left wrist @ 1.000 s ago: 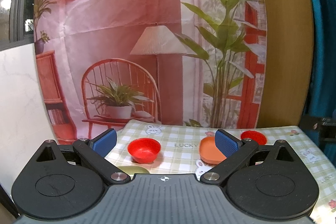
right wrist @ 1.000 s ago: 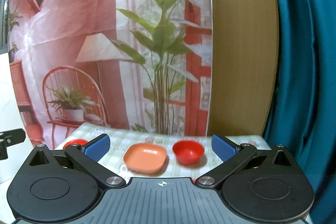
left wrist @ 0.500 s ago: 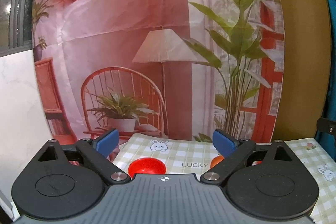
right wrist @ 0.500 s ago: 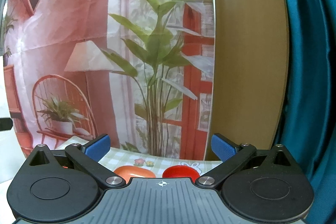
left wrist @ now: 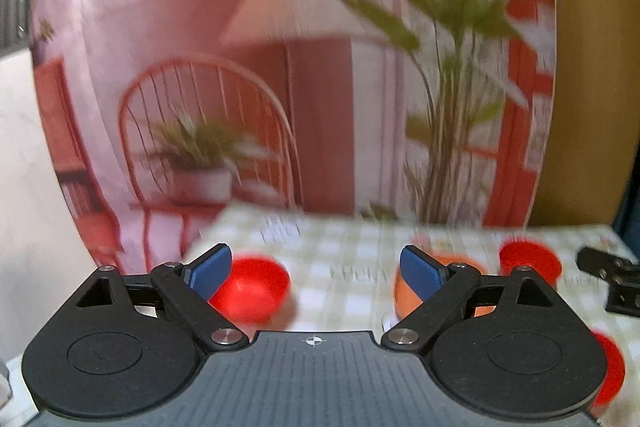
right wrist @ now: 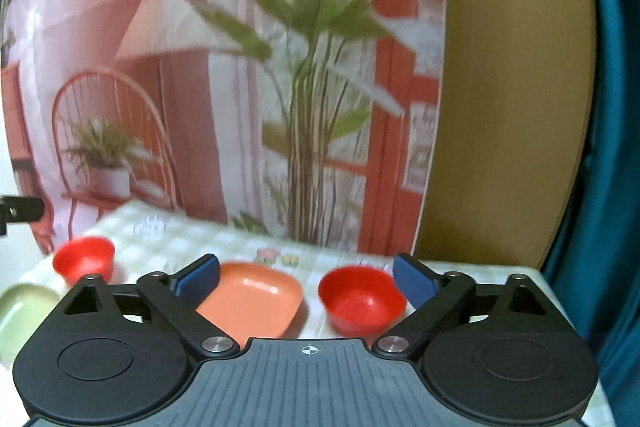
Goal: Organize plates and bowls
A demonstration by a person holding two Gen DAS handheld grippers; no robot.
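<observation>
On the green checked tablecloth (left wrist: 352, 267), a red bowl (left wrist: 252, 287) lies just beyond the left finger of my left gripper (left wrist: 316, 269), which is open and holds nothing. An orange plate (left wrist: 404, 301) is half hidden behind its right finger, and a second red bowl (left wrist: 528, 261) lies further right. My right gripper (right wrist: 306, 281) has its jaws closing on empty air. Ahead of it on the table are the orange square plate (right wrist: 256, 299) and a red bowl (right wrist: 360, 299), untouched. Another red bowl (right wrist: 84, 259) and a pale green plate (right wrist: 24, 307) sit at the left.
A printed backdrop (left wrist: 280, 67) with a chair, a lamp and plants hangs behind the table. A wooden panel (right wrist: 504, 107) and a teal curtain (right wrist: 612, 147) stand at the right. Another red dish (left wrist: 608, 367) shows at the lower right, partly hidden. Part of the other gripper (left wrist: 612, 279) shows at the right edge.
Both grippers have sunk toward the table and the dishes now look larger and nearer. The right gripper's fingers stand closer together than before. Nothing has been taken hold of.
</observation>
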